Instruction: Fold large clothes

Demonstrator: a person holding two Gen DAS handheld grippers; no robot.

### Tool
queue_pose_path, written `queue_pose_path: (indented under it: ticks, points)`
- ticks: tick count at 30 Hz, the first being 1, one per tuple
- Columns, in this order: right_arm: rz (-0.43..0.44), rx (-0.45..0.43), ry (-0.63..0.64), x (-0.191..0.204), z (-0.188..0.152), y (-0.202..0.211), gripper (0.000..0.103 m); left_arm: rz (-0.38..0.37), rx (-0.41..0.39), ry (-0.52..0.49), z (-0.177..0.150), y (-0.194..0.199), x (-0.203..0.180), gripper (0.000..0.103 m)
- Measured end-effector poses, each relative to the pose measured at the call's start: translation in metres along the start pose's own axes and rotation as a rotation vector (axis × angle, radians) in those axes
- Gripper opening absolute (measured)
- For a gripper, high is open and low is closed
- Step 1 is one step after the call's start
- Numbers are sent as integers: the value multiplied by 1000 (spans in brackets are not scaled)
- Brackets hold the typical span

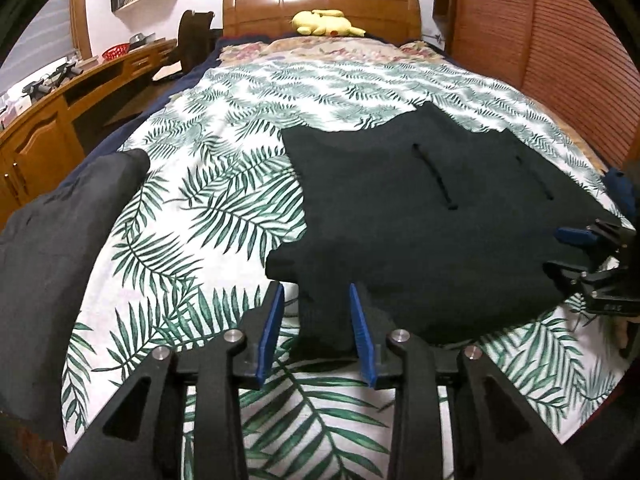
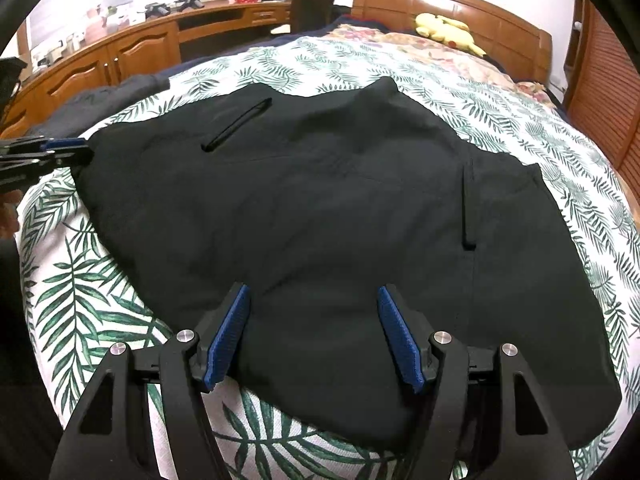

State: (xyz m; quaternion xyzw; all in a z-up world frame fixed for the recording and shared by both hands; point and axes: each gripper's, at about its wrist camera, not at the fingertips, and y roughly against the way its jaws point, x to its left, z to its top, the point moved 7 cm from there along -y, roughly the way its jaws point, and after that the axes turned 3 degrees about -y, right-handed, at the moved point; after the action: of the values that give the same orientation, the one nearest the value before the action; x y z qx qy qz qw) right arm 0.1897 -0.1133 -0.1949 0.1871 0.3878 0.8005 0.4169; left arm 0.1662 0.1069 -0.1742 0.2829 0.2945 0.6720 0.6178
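Two grippers w/ blue pads hover over a bed covered by a palm-leaf sheet (image 1: 192, 208). Black garment (image 2: 320, 200), likely shorts or folded trousers w/ two slit pockets, lies spread flat across the near half of the bed. Left gripper (image 1: 316, 332): jaws partly spread, straddling a corner flap of the cloth at its near-left edge; pads don't look to be pressing it. Right gripper (image 2: 314, 332): jaws spread wide above the near hem, nothing pinched. Second dark garment (image 1: 52, 240) sits apart at the bed's left edge. Yellow plush toy (image 1: 326, 22) by the headboard. Fabric looks soft, light, limp, prob. sags when lifted; best taken at corners or hem, both sides together.
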Motion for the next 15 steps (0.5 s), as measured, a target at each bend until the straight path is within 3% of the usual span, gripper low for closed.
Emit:
queue_pose_path:
  ticks: [15]
  points:
    - [-5, -12, -4, -2, -2, 1, 74, 8, 44, 8, -10, -22, -3, 37]
